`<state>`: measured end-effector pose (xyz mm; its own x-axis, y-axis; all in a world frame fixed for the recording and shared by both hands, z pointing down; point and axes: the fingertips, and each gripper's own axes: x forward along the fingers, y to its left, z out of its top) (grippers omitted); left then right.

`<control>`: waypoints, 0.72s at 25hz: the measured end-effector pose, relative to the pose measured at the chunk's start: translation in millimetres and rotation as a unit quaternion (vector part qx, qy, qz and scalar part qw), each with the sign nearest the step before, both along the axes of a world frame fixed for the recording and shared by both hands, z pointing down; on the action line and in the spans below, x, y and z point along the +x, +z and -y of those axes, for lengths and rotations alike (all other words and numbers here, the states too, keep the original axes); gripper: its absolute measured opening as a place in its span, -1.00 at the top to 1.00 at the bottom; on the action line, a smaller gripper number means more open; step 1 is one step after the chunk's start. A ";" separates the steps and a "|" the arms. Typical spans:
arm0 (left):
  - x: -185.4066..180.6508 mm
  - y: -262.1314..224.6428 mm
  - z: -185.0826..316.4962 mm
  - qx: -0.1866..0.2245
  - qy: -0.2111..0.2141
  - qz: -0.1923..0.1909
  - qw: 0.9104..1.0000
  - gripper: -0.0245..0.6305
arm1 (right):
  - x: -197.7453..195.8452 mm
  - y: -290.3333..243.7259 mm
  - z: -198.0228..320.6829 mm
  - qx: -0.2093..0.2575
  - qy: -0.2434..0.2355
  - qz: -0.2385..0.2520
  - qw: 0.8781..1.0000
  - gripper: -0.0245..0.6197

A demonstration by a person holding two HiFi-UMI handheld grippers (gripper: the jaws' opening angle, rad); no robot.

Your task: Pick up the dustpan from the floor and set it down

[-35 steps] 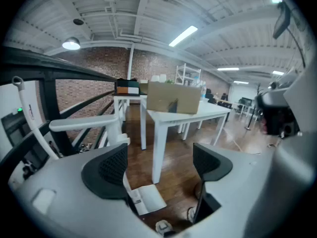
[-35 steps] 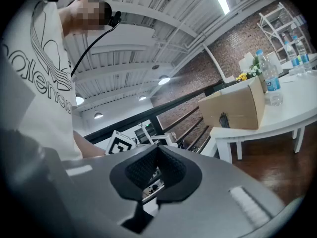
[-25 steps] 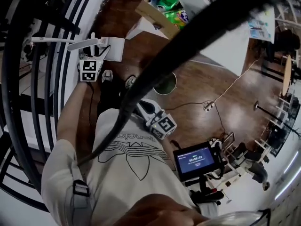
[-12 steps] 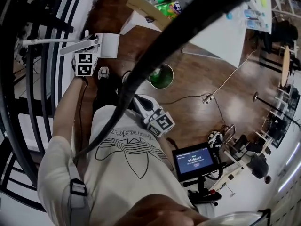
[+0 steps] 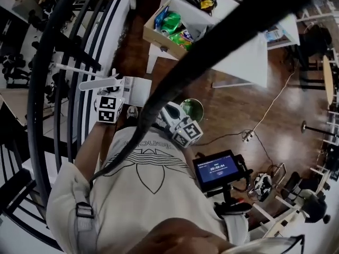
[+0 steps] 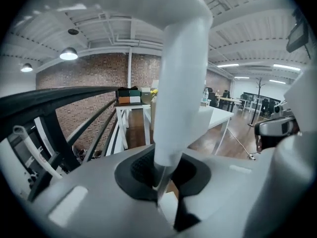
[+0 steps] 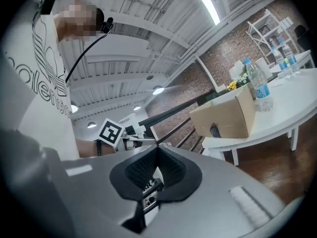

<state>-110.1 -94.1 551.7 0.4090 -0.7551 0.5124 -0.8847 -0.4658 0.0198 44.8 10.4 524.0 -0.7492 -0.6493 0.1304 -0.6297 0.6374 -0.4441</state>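
Beside railing (image 6: 59,97), dustpan (image 6: 181,83) in hand-held gripper (image 6: 161,182)

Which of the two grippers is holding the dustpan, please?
The left gripper, clamped on the white dustpan by its handle; the right gripper is shut on nothing.

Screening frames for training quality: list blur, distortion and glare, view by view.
Head view: strong fisheye bend, a dark blurred band crossing the frame. Left gripper view: the dustpan handle, close to the lens, looks soft, washed out. Right gripper view: sharp, bright ceiling strip light, dark corners.
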 end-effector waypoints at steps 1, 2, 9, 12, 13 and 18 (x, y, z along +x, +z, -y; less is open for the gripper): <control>2.0 -8.1 -3.2 0.004 0.000 0.002 1.000 0.75 | -0.1 -2.5 2.7 0.008 -0.005 0.000 1.000 0.91; 4.0 -14.4 -5.9 0.005 -0.002 0.002 1.000 0.75 | -0.3 -4.5 5.1 0.015 -0.010 -0.001 1.000 0.91; 18.2 -33.9 -34.1 0.005 -0.004 -0.025 1.000 0.74 | -6.3 -8.5 7.0 0.034 -0.038 0.004 0.999 0.91; 25.3 -31.8 -45.9 0.000 0.002 -0.027 1.000 0.74 | -6.4 -6.5 5.4 0.033 -0.044 0.001 0.998 0.91; 27.6 -29.5 -49.3 -0.003 0.003 -0.027 1.000 0.74 | -5.4 -7.0 5.6 0.032 -0.042 0.000 0.999 0.91; 28.0 -18.9 -54.2 -0.016 0.002 -0.024 1.000 0.74 | -3.8 -4.5 4.6 0.033 -0.040 -0.001 0.999 0.91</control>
